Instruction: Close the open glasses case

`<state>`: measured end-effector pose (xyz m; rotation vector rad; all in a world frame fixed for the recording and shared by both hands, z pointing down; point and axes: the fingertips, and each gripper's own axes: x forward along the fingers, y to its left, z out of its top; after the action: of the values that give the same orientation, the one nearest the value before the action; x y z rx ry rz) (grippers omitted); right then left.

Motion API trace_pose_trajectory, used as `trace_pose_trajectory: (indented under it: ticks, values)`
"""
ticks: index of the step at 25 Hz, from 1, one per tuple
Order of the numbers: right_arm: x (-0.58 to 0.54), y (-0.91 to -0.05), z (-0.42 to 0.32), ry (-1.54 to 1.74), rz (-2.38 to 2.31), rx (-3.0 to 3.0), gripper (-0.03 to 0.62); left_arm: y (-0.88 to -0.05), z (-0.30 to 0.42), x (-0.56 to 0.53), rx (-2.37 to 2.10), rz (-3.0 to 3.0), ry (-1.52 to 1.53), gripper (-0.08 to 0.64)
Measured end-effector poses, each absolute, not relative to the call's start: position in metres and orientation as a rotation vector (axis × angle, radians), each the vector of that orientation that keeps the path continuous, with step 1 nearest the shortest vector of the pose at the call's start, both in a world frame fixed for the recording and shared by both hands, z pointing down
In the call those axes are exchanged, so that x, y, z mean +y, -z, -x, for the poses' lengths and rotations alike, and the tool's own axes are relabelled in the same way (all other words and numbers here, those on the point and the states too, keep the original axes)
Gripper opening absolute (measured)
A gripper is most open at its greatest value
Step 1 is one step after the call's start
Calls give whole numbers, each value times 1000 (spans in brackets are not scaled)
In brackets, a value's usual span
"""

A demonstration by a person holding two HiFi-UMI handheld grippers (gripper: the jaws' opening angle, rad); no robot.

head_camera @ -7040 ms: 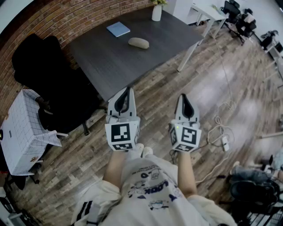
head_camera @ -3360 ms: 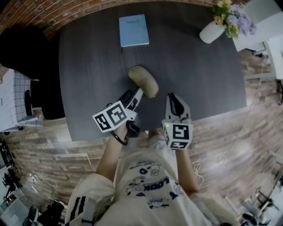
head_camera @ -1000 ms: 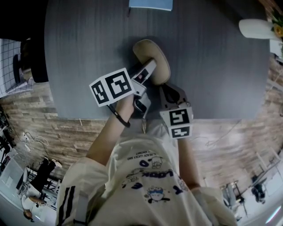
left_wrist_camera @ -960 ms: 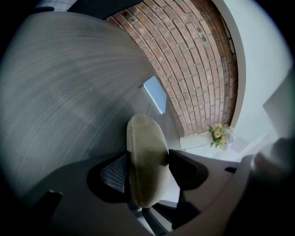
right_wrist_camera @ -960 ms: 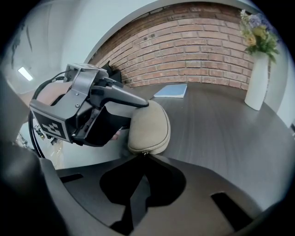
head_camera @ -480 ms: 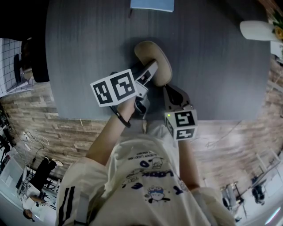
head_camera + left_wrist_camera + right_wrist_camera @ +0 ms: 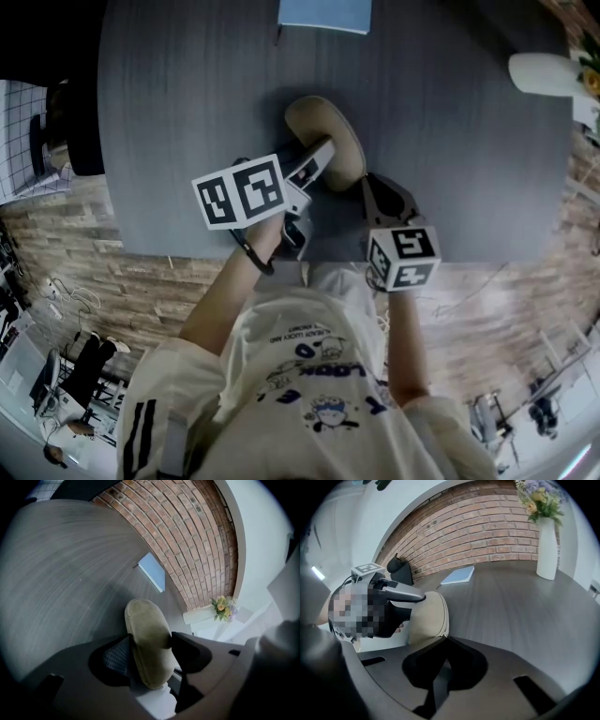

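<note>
The left gripper (image 7: 322, 156) clamps the beige, oval, fabric-covered glasses case (image 7: 328, 120) across its width, probably to steady it on the dark grey wooden table (image 7: 169, 112). At the case's 5 o'clock, the right gripper (image 7: 371, 184) is clenched and empty, apparently positioned for pressing the lid down.

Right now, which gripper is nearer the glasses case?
Left. The left gripper is clamped across the near end of the glasses case, with a jaw on each side. The right gripper, jaws shut and empty, sits just off the case's right edge; contact unclear.
</note>
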<state>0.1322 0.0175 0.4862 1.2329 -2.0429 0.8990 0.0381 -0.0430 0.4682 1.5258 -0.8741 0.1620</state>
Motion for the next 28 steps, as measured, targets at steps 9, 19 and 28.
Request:
trace_pose_trajectory:
  ticks: [9, 19, 28]
  values:
    - [1, -485, -138, -787, -1048, -2081, 0, -469, -41, -43, -853, -1513, -148, 276]
    - [-6, -488, -142, -670, -829, -2086, 0, -470, -42, -44, -841, -1499, -140, 276]
    - [-22, -478, -140, -581, -612, -2114, 1, -469, -44, -47, -825, -1470, -118, 276]
